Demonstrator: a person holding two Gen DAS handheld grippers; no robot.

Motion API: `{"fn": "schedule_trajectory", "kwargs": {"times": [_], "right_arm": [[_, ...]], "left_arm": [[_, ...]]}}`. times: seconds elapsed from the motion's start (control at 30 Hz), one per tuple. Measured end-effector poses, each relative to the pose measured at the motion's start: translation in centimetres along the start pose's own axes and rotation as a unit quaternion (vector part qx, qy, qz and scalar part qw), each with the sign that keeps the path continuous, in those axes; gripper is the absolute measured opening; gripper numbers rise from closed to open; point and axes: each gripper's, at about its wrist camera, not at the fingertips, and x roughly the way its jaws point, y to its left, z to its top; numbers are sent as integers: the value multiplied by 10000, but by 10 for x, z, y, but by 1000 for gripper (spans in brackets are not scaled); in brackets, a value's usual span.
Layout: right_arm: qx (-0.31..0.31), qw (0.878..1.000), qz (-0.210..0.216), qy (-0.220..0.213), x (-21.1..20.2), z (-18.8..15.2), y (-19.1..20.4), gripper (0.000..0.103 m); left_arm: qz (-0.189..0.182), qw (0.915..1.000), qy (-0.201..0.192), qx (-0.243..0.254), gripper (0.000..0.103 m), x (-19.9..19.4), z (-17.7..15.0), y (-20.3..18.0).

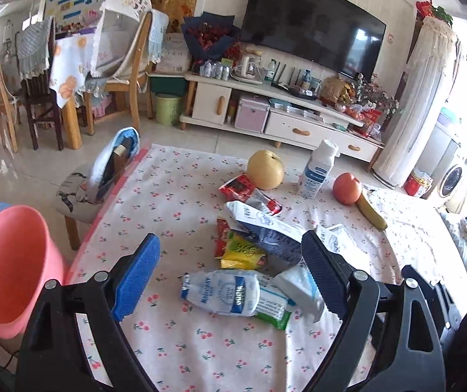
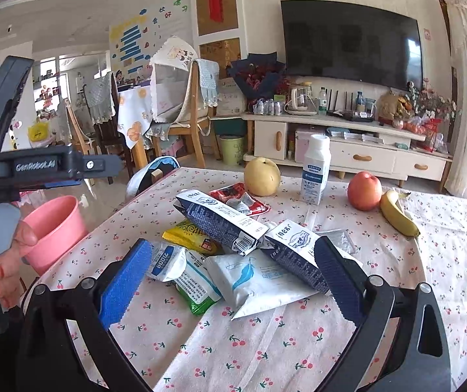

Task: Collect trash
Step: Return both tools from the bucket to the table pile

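Observation:
A heap of wrappers lies on the cherry-print tablecloth: a crumpled white-blue bag, a green-white pack, a white tissue pack, a yellow packet, two dark blue cartons and a red wrapper. My left gripper is open above the white-blue bag. My right gripper is open above the tissue pack. A pink bin stands left of the table; it also shows in the right wrist view.
A pear, a white bottle, an apple and a banana sit at the far side. A chair stands at the table's left edge. A TV cabinet stands behind.

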Motion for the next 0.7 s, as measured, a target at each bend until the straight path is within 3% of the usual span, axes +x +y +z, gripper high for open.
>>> {"fn": "schedule_trajectory", "kwargs": {"times": [0.1, 0.33, 0.4, 0.57, 0.7], "right_arm": [[198, 9996, 12, 207, 2, 0, -11, 98], [673, 9959, -6, 611, 11, -2, -41, 98], [831, 9942, -44, 676, 13, -3, -52, 98], [1200, 9884, -222, 906, 19, -8, -79, 98], [1362, 9845, -340, 1050, 24, -12, -92, 98]], "left_arm": [[-46, 9989, 406, 237, 89, 35, 25, -19], [597, 9920, 1104, 94, 86, 138, 77, -37], [757, 9884, 1314, 45, 74, 169, 86, -39], [930, 9802, 1741, -162, 64, 228, 92, -36], [989, 9765, 1905, -197, 64, 256, 93, -37]]}}
